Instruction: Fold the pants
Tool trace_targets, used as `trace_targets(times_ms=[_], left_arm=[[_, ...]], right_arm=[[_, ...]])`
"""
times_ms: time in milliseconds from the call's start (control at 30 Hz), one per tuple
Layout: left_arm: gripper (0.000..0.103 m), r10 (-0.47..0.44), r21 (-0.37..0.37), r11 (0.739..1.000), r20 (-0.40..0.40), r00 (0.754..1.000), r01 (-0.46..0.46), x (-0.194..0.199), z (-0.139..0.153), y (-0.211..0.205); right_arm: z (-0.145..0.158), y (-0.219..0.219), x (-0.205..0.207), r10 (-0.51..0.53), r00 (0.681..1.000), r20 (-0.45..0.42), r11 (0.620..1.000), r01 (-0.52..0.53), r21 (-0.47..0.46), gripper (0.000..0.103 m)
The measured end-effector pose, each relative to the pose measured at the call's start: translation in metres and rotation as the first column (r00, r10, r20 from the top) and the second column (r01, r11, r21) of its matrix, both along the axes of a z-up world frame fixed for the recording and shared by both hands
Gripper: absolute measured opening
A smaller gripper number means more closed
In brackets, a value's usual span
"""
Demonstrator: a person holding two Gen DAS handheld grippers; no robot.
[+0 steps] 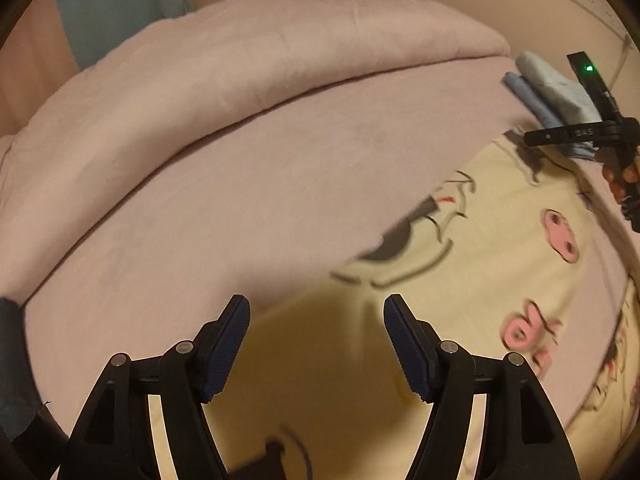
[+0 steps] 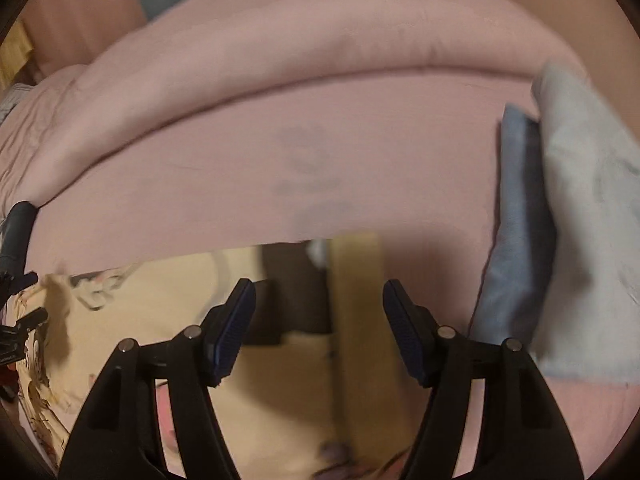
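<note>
Both my tongs — left tongs (image 1: 316,346), right tongs (image 2: 319,330) — gape wide, nothing gripped. Pale yellow cartoon-print cotton pants (image 1: 492,264) lie flat on the pink bed sheet (image 1: 224,184) under them (spread for folding, I'd judge). Folded blue-grey clothes (image 2: 560,208) stacked aside — probably done already.

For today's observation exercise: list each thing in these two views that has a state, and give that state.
Left gripper: open, nothing between its fingers.
Right gripper: open, nothing between its fingers.
Yellow printed pants: lying spread on the bed.
Blue and grey clothes: folded, stacked beside the pants.
Pink duvet: bunched along the far side.
</note>
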State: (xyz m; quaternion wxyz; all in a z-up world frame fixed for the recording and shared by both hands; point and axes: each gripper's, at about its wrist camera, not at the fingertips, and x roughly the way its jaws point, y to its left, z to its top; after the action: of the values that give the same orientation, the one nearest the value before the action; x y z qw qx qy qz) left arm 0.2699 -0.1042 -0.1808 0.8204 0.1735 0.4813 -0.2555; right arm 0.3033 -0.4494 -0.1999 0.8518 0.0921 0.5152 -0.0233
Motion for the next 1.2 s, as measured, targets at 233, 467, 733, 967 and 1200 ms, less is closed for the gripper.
trace_targets(times_ms=[233, 467, 733, 967, 1200], left_arm=[[0.038, -0.029, 0.069, 0.997, -0.017, 0.999, 0.031, 0.008, -0.023, -0.024], [0.042, 0.044, 0.031, 0.999, 0.013, 0.999, -0.045, 0.013, -0.028, -0.034], [0.069, 0.129, -0.019, 0.992, 0.1, 0.987, -0.127, -0.007, 0.022, 0.049], [0.069, 0.304, 0.164, 0.934, 0.099, 0.948, -0.317, -0.027, 0.013, 0.217], [0.069, 0.352, 0.166, 0.924, -0.008, 0.936, -0.346, -0.022, -0.014, 0.293]], right_arm=[[-0.017, 0.001, 0.022, 0.09, 0.995, 0.031, 0.995, -0.091, 0.028, 0.01], [0.01, 0.009, 0.017, 0.034, 0.99, 0.135, 0.993, -0.018, -0.116, 0.011], [0.025, 0.015, 0.032, -0.089, 0.992, 0.089, 0.962, 0.108, -0.252, 0.051], [0.059, 0.144, 0.037, 0.38, 0.915, 0.139, 0.919, -0.356, -0.166, 0.057], [0.026, 0.267, 0.051, 0.682, 0.731, 0.009, 0.723, -0.673, -0.159, 0.056]])
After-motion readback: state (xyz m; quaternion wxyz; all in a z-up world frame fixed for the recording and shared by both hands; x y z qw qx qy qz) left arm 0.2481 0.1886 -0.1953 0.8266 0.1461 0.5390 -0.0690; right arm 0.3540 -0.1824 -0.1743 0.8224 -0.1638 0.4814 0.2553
